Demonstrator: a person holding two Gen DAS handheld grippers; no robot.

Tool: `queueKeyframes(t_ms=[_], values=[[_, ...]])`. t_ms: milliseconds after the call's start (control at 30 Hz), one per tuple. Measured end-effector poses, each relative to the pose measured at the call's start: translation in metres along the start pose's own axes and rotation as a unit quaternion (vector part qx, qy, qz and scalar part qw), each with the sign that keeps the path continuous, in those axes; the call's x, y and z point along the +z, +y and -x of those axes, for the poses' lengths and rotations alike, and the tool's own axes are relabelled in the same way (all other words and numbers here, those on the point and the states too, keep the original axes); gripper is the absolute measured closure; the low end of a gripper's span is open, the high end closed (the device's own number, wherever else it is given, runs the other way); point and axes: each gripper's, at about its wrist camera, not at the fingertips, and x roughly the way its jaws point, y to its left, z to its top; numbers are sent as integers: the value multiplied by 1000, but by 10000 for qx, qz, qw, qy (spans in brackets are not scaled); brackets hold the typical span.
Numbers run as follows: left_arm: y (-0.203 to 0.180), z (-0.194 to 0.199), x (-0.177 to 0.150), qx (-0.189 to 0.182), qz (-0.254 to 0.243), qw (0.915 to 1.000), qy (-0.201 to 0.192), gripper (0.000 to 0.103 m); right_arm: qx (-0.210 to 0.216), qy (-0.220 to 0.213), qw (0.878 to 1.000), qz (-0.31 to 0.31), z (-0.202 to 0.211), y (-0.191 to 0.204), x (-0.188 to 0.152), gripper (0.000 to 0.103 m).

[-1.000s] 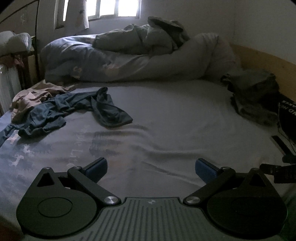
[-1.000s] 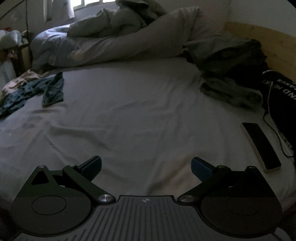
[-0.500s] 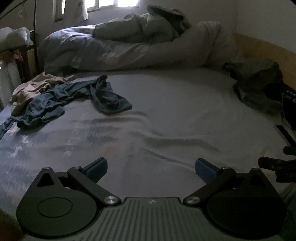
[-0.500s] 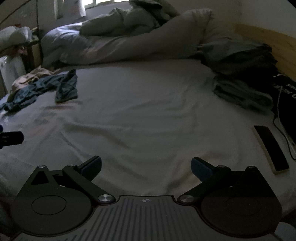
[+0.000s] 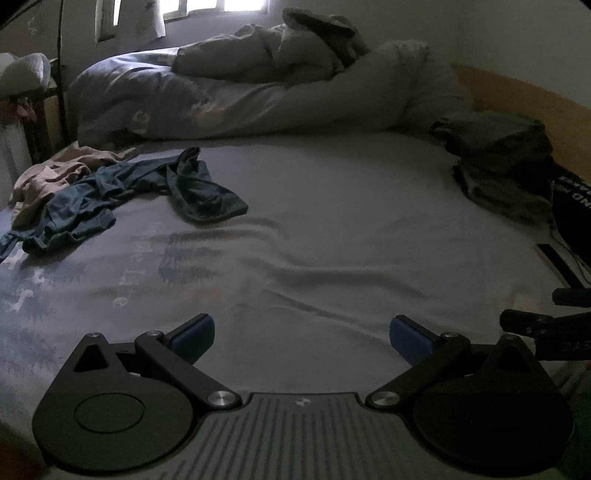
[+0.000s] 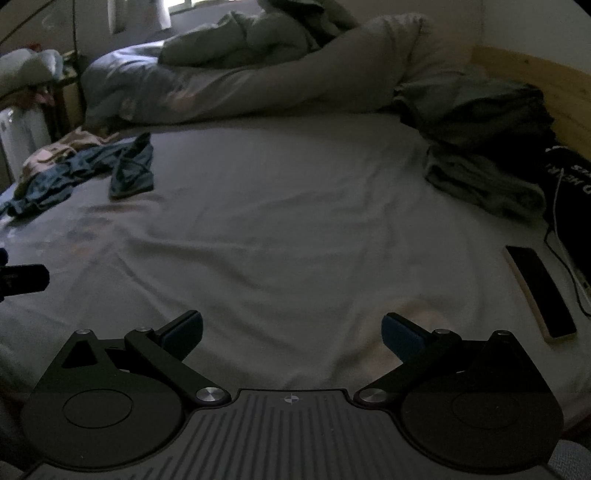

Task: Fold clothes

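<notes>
Both views dipped since earlier. Left gripper (image 5: 301,332), right gripper (image 6: 291,330) spread, empty. Only right view shows whole dark flat phone (image 6: 540,291); crumpled blue garment (image 5: 122,192) untouched.

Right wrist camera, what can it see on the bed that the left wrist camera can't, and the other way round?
Only the right wrist view shows the whole phone lying flat by a white cable at the bed's right edge.

Only the left wrist view shows the faded print on the bedsheet and the window.

Both show the crumpled blue garment beside a beige garment, the rumpled duvet, the folded grey clothes pile, and open fingers holding nothing on the left gripper and right gripper.
</notes>
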Motion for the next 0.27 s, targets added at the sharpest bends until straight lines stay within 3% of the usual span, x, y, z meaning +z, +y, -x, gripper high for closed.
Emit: queueKeyframes(t_ms=[267], values=[[1, 0, 1, 48, 13, 10000, -25, 0, -29, -25, 10000, -53, -1, -2, 0, 0]])
